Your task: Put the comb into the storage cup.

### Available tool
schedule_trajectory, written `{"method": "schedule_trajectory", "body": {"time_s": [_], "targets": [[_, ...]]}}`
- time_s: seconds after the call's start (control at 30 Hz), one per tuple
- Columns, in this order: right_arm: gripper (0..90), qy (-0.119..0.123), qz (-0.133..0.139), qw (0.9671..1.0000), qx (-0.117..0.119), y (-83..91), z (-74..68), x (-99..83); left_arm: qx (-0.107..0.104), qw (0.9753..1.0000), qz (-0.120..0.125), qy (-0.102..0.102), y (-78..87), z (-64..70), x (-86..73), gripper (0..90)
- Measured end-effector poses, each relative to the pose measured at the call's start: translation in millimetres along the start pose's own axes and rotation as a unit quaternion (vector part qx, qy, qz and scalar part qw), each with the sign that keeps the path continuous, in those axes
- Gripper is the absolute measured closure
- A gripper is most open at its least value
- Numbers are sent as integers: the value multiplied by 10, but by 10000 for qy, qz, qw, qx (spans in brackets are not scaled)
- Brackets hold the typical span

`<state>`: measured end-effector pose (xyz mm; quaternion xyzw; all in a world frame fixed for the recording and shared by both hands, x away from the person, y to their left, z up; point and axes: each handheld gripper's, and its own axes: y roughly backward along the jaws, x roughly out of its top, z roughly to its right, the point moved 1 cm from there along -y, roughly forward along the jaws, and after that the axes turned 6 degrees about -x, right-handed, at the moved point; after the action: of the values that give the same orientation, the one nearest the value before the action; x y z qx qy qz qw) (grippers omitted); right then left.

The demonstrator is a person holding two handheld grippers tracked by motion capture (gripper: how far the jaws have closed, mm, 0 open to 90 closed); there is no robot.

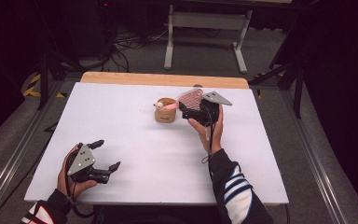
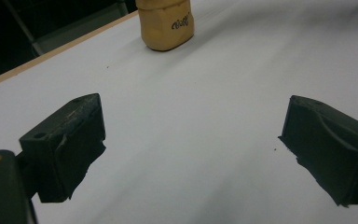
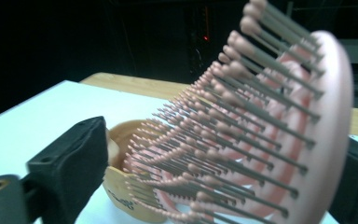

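White tabletop (image 1: 135, 140): my right gripper (image 1: 189, 111) pinches the pink bristled hairbrush (image 1: 191, 99), handle inside the tan wooden cup (image 1: 165, 113); my left gripper (image 1: 106, 156), jaws spread, rests well apart.

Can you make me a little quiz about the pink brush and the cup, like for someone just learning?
1. True or false: the left gripper holds the pink bristled hairbrush.
2. The hairbrush's handle end sits where? A) flat on the white table B) in the small tan wooden cup C) on the floor
3. Fill in: the left gripper's jaws stand ____.

Key
1. False; the brush sits between the right gripper jaws.
2. B
3. open
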<state>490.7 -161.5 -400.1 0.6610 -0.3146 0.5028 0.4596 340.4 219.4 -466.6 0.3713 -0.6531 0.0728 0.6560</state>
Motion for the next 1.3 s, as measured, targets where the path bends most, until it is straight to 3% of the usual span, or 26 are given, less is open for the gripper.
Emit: {"method": "schedule_trajectory", "body": {"time_s": [0.4,0.63,0.7,1.3], "targets": [[45,95,103,9997,-217,43,-13,24,6,10000,15,-29,12,2,8,73],[49,243,195,9990,-308,106,-33,65,16,10000,18,-19,16,4,9,73],[50,386,198,9983,-389,127,-43,81,18,10000,22,-27,18,8,12,72],[49,679,410,9960,-410,355,-75,98,46,10000,13,-25,18,6,10,72]]}}
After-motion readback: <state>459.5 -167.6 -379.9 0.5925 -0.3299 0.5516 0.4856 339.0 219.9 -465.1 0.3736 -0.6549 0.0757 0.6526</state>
